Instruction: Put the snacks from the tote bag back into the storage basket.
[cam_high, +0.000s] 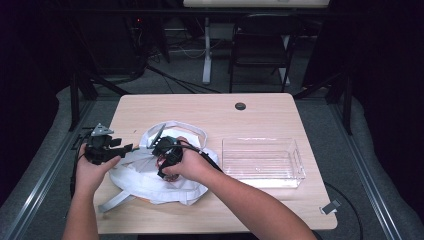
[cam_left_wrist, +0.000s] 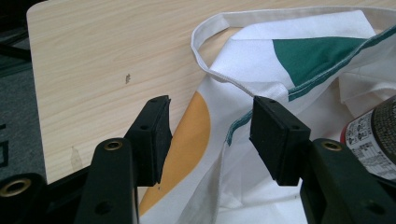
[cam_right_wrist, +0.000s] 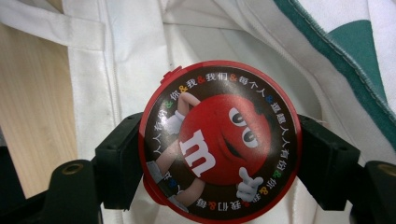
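A white tote bag (cam_high: 150, 182) with green and orange print lies on the left half of the table. My right gripper (cam_right_wrist: 219, 156) is shut on a red M&M's candy tube (cam_right_wrist: 219, 140), one jaw on each side below its round lid, and holds it over the bag's white cloth. In the high view that gripper (cam_high: 167, 150) sits over the bag's mouth. My left gripper (cam_left_wrist: 210, 126) stands open at the bag's left edge, its jaws astride the orange patch (cam_left_wrist: 187, 140) without pinching it. The tube's label (cam_left_wrist: 373, 135) shows at the right edge of the left gripper view.
A clear plastic bin (cam_high: 295, 172) stands on the right side of the wooden table (cam_high: 210, 110). The bag's strap (cam_left_wrist: 210, 70) loops over bare wood. A cable hole (cam_high: 240, 106) is at the far edge. Behind the table stand a chair (cam_high: 260, 45) and a desk leg.
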